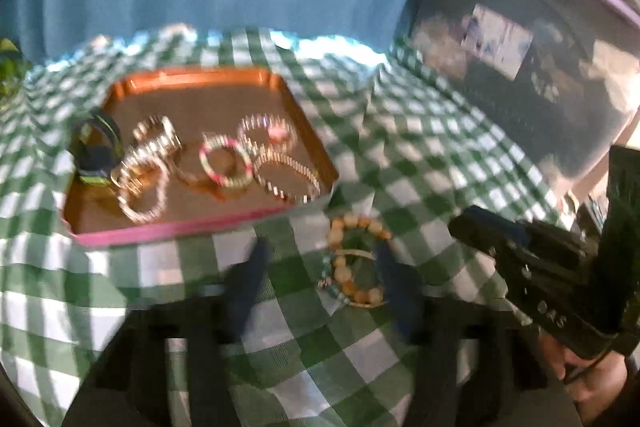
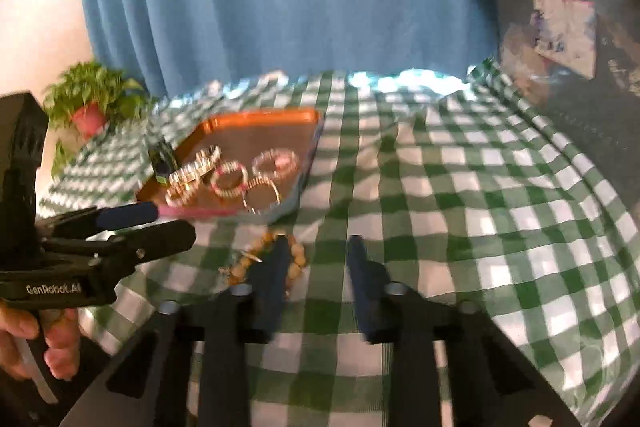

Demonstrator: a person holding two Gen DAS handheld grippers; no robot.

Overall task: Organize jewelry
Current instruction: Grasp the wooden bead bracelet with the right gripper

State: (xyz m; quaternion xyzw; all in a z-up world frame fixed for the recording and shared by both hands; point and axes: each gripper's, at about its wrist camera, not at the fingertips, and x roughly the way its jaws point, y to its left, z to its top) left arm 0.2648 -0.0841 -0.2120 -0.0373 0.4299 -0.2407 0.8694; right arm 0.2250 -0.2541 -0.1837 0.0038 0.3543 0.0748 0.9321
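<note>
A tan bead bracelet (image 1: 362, 221) lies on the green-checked cloth just in front of the orange tray (image 1: 200, 75). My left gripper (image 1: 323, 247) is open around it, with the bracelet close to the right finger (image 1: 394, 279) and no pad pressing on it. The tray holds several bangles and bracelets (image 1: 226, 163) and a dark band (image 1: 96, 151) at its left edge. In the right wrist view, my right gripper (image 2: 317, 241) is open with only cloth in its gap. Its left finger (image 2: 274, 275) covers part of the bead bracelet (image 2: 298, 261). The image is blurred.
A blue curtain (image 2: 280, 7) hangs behind the table. A potted plant (image 2: 92, 99) stands at the far left past the tray (image 2: 260, 115). Dark clutter (image 1: 520, 67) sits beyond the table's right side. Checked cloth (image 2: 480, 207) spreads wide to the right.
</note>
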